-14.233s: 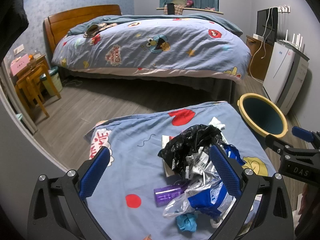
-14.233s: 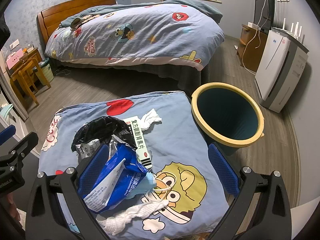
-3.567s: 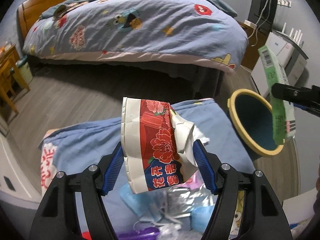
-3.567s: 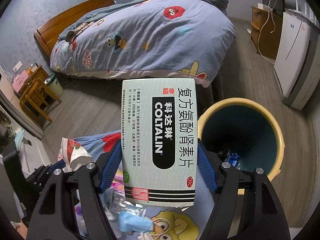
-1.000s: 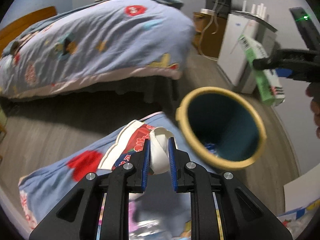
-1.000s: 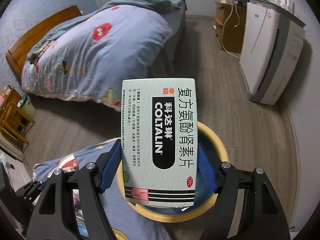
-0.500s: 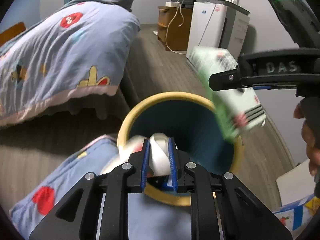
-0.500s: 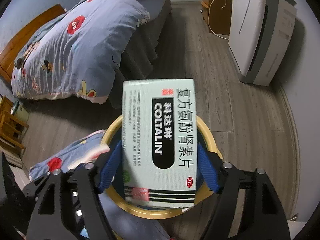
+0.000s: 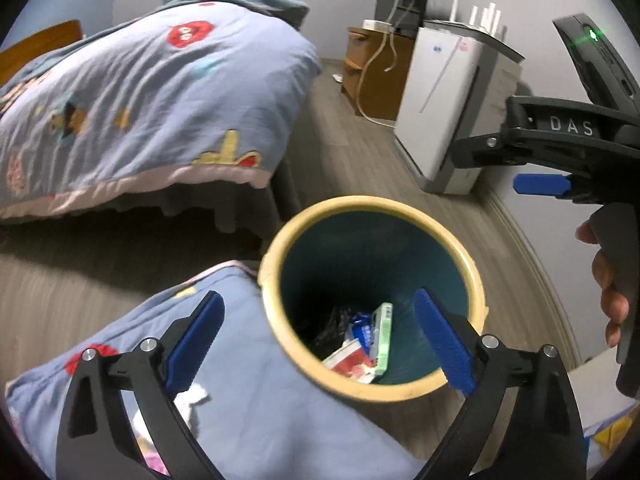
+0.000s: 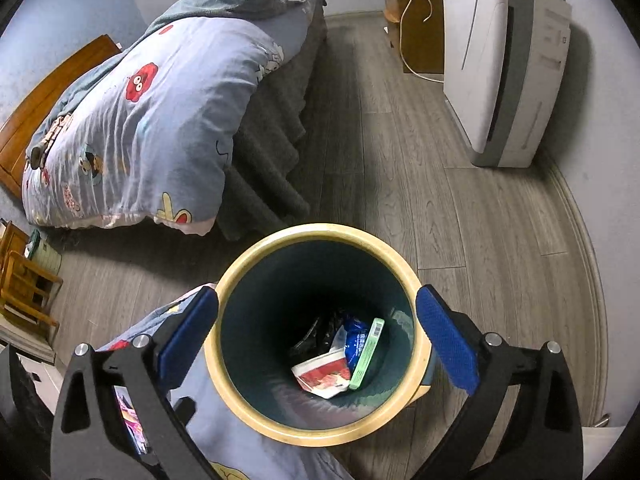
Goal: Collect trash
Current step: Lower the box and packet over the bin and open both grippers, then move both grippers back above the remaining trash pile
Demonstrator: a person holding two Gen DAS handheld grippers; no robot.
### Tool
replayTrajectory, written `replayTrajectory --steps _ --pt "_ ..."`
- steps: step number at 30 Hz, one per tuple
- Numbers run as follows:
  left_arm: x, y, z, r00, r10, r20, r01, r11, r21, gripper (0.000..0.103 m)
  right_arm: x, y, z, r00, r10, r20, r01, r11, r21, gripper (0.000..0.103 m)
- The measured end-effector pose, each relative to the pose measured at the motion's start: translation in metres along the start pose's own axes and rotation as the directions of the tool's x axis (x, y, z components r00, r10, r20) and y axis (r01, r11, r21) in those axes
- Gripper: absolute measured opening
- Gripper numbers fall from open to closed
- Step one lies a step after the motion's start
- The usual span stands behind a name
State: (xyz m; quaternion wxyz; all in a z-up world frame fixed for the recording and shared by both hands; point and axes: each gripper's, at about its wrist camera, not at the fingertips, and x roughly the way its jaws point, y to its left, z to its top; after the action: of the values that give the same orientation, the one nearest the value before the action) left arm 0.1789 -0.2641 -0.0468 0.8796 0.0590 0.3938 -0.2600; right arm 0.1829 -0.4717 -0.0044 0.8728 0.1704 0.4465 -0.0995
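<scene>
A teal bin with a yellow rim [image 9: 276, 240] [image 10: 228, 280] stands on the floor beside a cloth-covered surface [image 9: 256, 420]. Inside lie a green medicine box [image 9: 383, 336] [image 10: 367, 354], a red and white wrapper [image 9: 352, 358] [image 10: 324, 372], a blue packet [image 10: 358, 338] and a black bag [image 10: 316, 334]. My left gripper [image 9: 320, 338] is open and empty above the bin's near rim. My right gripper [image 10: 318, 338] is open and empty straight above the bin; it also shows in the left wrist view [image 9: 540, 184]. White tissue [image 9: 192, 400] lies on the cloth.
A bed with a blue cartoon quilt [image 9: 140, 92] [image 10: 152, 112] stands behind. A white air purifier [image 9: 452, 108] [image 10: 504, 64] and a wooden cabinet [image 10: 416, 24] line the right wall. A wooden chair [image 10: 24, 288] stands at far left. Grey wood floor [image 10: 460, 240] surrounds the bin.
Both grippers have opened over the bin. The green medicine box and the red and white wrapper have dropped into it.
</scene>
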Motion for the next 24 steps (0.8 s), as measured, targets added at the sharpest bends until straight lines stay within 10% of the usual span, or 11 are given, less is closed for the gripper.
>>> replayTrajectory --steps 24 --pt "-0.220 0.131 -0.108 0.961 0.276 -0.014 -0.271 0.934 -0.234 0.097 -0.073 0.094 -0.066 0.995 0.088 0.054 -0.079 0.985 -0.152 0.097"
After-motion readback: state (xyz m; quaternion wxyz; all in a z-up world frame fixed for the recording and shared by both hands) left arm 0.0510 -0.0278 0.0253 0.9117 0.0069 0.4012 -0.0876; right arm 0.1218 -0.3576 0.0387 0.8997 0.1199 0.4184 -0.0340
